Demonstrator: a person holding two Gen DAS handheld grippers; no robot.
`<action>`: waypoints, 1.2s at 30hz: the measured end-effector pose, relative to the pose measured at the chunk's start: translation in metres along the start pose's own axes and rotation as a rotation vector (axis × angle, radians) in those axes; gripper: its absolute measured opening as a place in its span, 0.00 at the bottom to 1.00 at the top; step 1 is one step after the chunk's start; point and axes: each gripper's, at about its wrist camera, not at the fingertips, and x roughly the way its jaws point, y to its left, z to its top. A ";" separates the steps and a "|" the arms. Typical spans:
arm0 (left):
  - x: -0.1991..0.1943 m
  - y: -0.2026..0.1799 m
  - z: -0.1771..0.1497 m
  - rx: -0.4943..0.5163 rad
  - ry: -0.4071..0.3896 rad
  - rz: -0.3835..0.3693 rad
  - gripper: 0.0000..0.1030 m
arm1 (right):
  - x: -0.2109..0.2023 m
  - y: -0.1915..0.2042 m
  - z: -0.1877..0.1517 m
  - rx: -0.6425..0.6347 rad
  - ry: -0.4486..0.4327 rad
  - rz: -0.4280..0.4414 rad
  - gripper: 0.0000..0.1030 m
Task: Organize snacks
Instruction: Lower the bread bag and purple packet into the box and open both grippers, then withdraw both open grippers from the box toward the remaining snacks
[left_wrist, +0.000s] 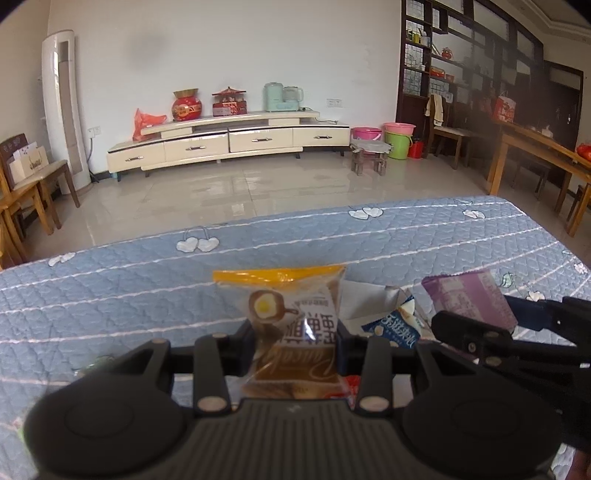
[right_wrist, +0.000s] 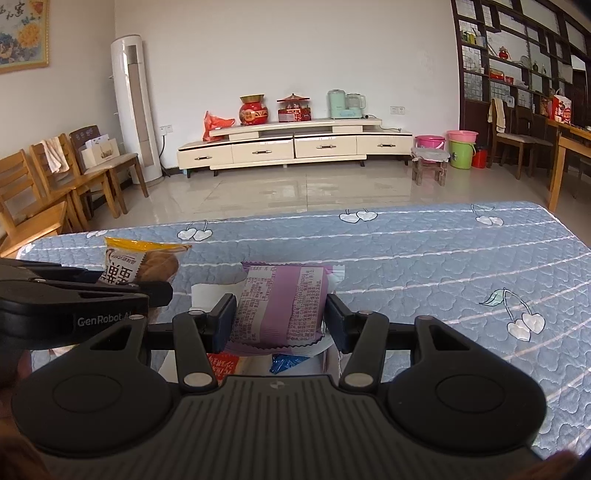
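While we hold a snack in each gripper above the quilted table (right_wrist: 424, 258), collision is our risk. Our left gripper (left_wrist: 295, 332) pinches the yellow-topped cake packet (left_wrist: 291, 325) almost closed; our right gripper (right_wrist: 280, 314), half open, clamps the purple packet (right_wrist: 280, 306). Both hang over the loose packets (left_wrist: 393, 326) near the table's near edge, tools nearly touching, and the slick wrappers could slip.
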 end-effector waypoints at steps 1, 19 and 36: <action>0.002 0.001 0.000 -0.007 0.003 -0.017 0.40 | 0.001 0.001 -0.001 0.001 0.001 -0.004 0.64; -0.072 0.049 -0.012 -0.108 -0.055 0.027 0.83 | -0.069 0.010 -0.006 0.004 -0.062 -0.023 1.00; -0.160 0.161 -0.089 -0.239 -0.046 0.292 0.95 | -0.092 0.123 -0.038 -0.063 -0.004 0.172 1.00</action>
